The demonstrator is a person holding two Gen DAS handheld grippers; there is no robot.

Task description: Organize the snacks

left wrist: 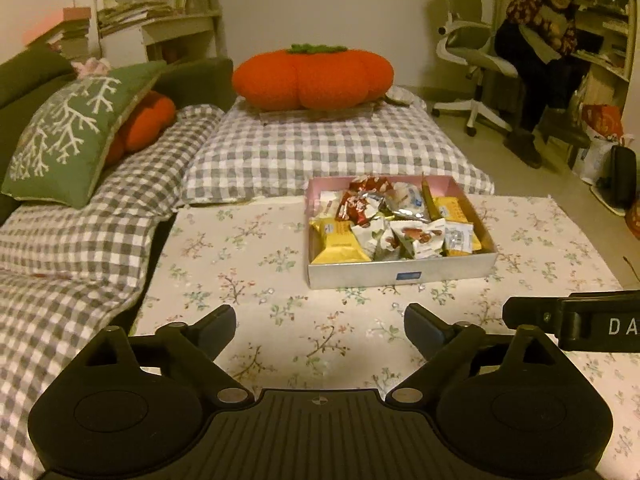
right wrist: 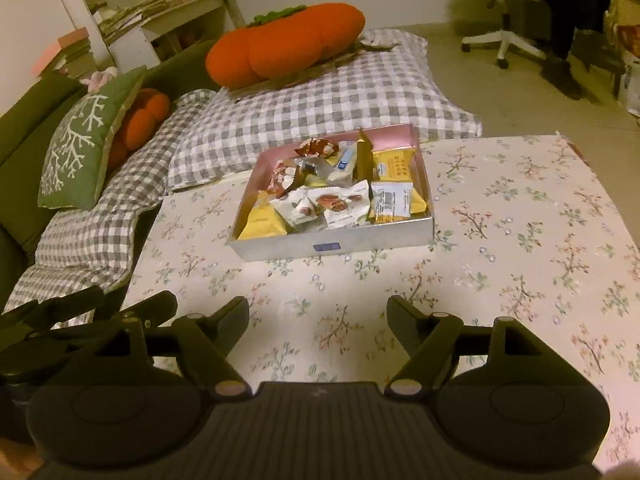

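Left wrist view: left gripper (left wrist: 320,326) at bottom centre, jaws spread wide, nothing between them, only the floral tablecloth (left wrist: 240,264) beneath. The snack box (left wrist: 400,274) sits right of centre in the frame, well apart from the fingertips: a shallow rectangular tray, pale grey outside with a small blue label on the near wall, pink inside. It is filled with loose wrapped snacks (left wrist: 384,220) lying jumbled: yellow packets at the near left and right side, white packets printed with nuts in the middle, red-and-silver wrappers toward the far wall, one slim olive-coloured stick standing tilted at the back. Part of the right gripper (left wrist: 576,320) enters at the right edge. An orange pumpkin cushion (left wrist: 312,76) sits upper centre on checked bedding (left wrist: 320,148). Right wrist view: right gripper (right wrist: 318,316) at bottom centre, jaws well apart and empty over the tablecloth (right wrist: 500,240). The box (right wrist: 332,242) lies in mid-frame, slightly left, rotated a little, same mixed packets (right wrist: 332,204) heaped inside. Left gripper (right wrist: 80,312) shows dark at the lower left edge.
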